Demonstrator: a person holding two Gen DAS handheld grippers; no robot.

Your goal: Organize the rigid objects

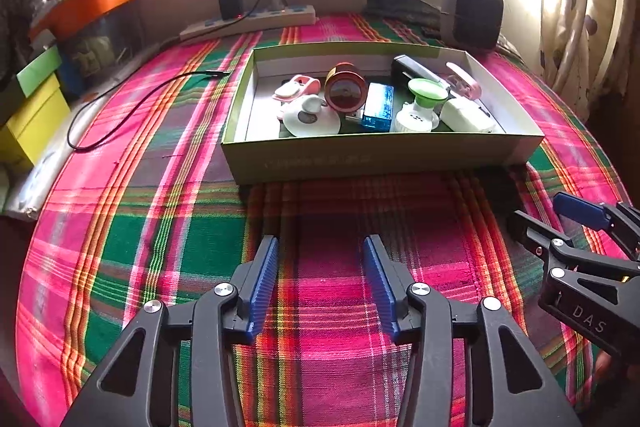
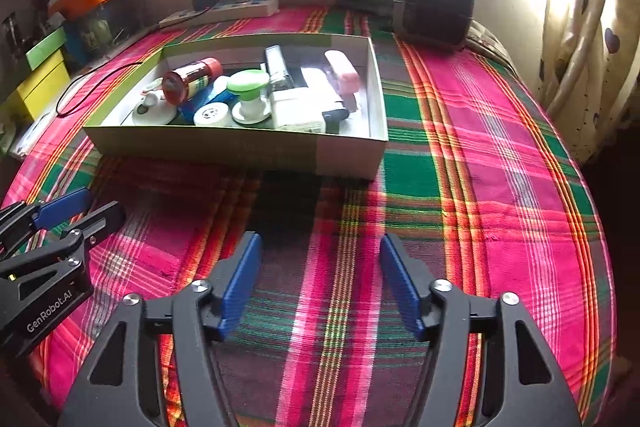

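a bed covered with a pink, green and orange plaid cloth point(image 1: 168, 227) is seen from two cameras mounted on hand-held tongs. a shallow open cardboard box point(image 1: 380, 155) sits on the cloth towards the far side, ahead of both tongs and well apart from them.

the rigid objects are gathered inside the box, crowded together. a red-capped jar point(image 2: 192, 79) is lying on its side near the middle-left. just beside it a blue rectangular pack point(image 1: 378, 106) is laid flat. a white round disc point(image 1: 310, 117) is placed at the near left, with a pink and white item point(image 1: 296, 89) behind it. a green-topped white piece point(image 2: 249, 95) stands near the middle, next to a white plug-like cylinder point(image 2: 211, 115). a white block point(image 1: 466, 115), a pink case point(image 2: 342, 71) and a dark oblong device point(image 1: 404, 67) fill the right part.

the left gripper point(image 1: 320, 247) is held over bare cloth, its blue-padded jaws spread apart with nothing between them. the right gripper point(image 2: 320, 245) is likewise held over bare cloth, jaws wide apart and empty. each one is visible at the edge of the other's view, side by side.

beyond the box, a white power strip point(image 1: 248, 21) with a black charger point(image 1: 230, 1) lies against the wall, a black cable point(image 1: 120, 115) trails over the cloth, and a grey backpack point(image 1: 472, 13) leans near a curtain point(image 1: 580, 27). an orange tray point(image 1: 92, 1) and yellow boxes point(image 1: 32, 119) are stacked at the left.
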